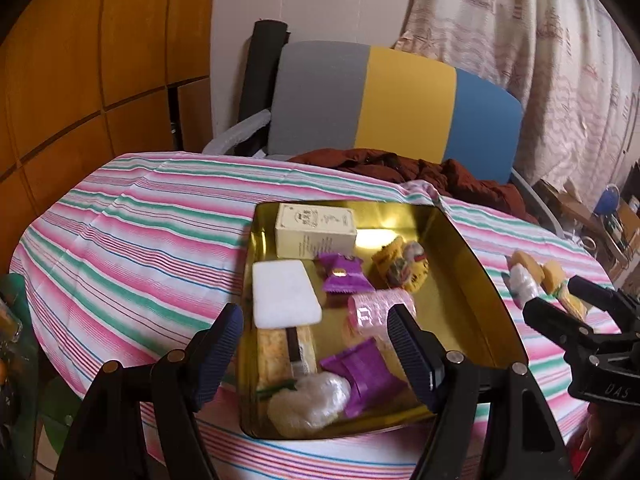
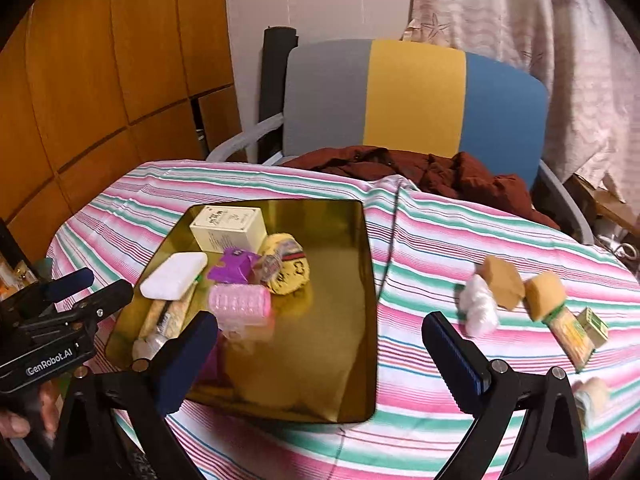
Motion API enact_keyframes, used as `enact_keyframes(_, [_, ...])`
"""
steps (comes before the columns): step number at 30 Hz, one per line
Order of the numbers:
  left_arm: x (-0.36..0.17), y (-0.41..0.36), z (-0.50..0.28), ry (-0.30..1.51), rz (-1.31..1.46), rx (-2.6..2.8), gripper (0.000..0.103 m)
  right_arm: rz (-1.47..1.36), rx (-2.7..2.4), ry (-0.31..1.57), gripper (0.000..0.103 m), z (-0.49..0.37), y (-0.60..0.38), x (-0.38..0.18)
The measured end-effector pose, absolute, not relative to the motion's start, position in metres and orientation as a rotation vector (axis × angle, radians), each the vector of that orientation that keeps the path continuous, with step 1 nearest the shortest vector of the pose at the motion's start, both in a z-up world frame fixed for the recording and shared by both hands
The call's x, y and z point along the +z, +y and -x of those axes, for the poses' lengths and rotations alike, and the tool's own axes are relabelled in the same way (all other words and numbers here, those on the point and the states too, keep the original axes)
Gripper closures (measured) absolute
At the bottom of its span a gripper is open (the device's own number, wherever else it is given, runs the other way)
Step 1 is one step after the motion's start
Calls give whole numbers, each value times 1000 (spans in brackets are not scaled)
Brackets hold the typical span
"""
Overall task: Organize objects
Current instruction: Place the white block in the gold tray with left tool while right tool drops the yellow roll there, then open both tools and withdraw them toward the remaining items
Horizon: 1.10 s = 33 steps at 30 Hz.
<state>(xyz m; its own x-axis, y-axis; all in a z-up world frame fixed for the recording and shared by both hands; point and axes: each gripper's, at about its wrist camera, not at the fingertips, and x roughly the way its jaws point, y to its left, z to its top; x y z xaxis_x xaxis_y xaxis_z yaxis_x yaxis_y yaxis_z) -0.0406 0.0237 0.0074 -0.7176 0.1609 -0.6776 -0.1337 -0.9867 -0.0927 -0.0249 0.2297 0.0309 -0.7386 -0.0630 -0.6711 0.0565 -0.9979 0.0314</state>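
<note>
Two purple packets (image 1: 346, 278) in tray (image 1: 472, 280)

Tricolour chair (image 2: 412, 100), wooden wall panels (image 2: 100, 92), patterned curtain (image 2: 540, 40).

At the centre of the frame lies a shiny gold tray (image 1: 472, 280) on a tablecloth (image 1: 132, 240) striped pink, green, white and blue. At top, a chair back (image 1: 384, 100) shows grey, yellow and blue bands. In the tray sit a cream box (image 1: 316, 230), purple wrappers (image 1: 344, 276) and a white block (image 1: 284, 294).
</note>
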Motion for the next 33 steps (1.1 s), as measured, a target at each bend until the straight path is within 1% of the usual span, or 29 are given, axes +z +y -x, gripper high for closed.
enact_keyframes(21, [0, 68, 17, 115, 1081, 2656, 27, -1277, -2961, -63, 0, 10, 288, 9])
enact_keyframes(27, [-7, 74, 18, 114, 1106, 2594, 27, -1382, -2945, -73, 0, 16, 302, -5])
enact_keyframes(33, [-6, 76, 21, 113, 1100, 2581, 27, -1455, -2944, -138, 0, 22, 334, -9])
